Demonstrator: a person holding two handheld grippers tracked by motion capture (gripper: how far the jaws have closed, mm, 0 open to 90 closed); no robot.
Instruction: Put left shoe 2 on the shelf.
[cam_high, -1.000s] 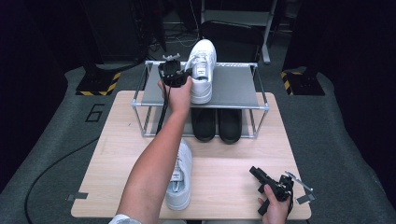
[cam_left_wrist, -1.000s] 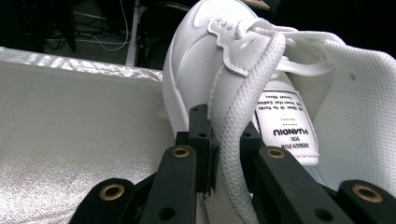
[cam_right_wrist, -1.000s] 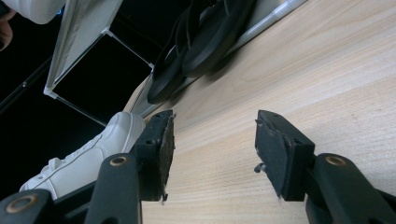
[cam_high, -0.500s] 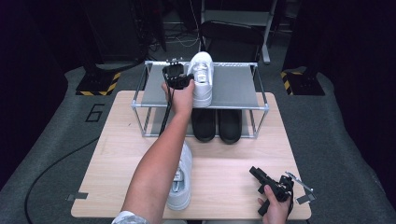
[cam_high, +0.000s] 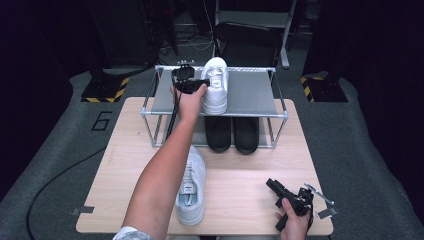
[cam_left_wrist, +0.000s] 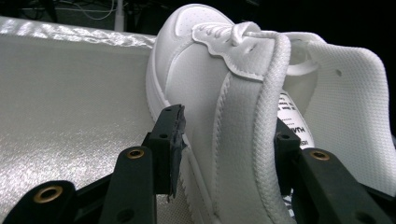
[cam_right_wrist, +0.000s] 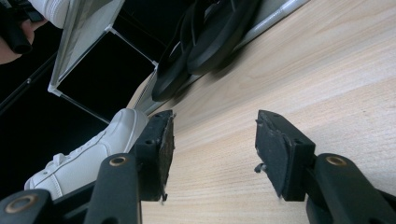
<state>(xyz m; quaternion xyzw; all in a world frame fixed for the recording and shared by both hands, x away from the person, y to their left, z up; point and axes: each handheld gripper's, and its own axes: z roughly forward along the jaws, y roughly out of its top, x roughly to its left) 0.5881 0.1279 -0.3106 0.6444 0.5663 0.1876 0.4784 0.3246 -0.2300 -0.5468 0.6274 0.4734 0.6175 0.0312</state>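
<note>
Shoe on rack: a white sneaker lies on the top shelf, upper centre of the high view; its long axis runs up and down the frame, toe toward the top edge.
Left gripper: at the sneaker's left side; its jaws have just been opening and now straddle the heel collar, the left pad clear of the side wall in the left gripper view.
Right gripper: lower right, over bare wood, jaws apart with nothing between them.
Rack: grey shelf on a metal frame; beneath it a pair of black slippers, toes toward the lower edge.
Second sneaker: lower centre on the table.
Surface: pale wooden table.
Room: grey floor, dark surroundings.
</note>
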